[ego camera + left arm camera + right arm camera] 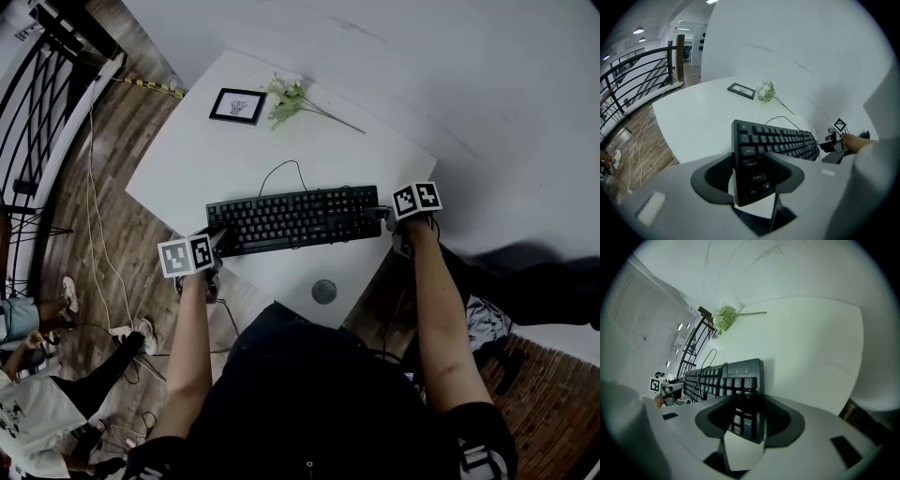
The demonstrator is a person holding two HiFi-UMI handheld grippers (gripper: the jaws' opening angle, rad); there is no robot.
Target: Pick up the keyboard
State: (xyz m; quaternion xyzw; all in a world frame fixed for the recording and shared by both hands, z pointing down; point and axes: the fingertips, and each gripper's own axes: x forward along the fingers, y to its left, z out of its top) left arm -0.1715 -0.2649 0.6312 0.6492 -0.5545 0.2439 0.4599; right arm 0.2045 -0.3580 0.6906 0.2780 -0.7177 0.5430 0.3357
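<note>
Keyboard gripped at both ends, lift not started as far as we can see.

The white table (187, 169) carries the black keyboard (295, 217), which lies flat across its near part. Its left front corner is close to the table edge and its cable (281, 173) loops away behind. By our read, approach and grasp are done and the raise is what's left; we see no gap under the keyboard. The left gripper (749, 158) is clamped on the left end, one jaw over the Caps Lock and Shift keys, the other against the rim. The right gripper (749, 401) is clamped on the right end the same way, over the last key columns. We judge both ends must rise together and level, or the keyboard twists out of one grip.
</note>
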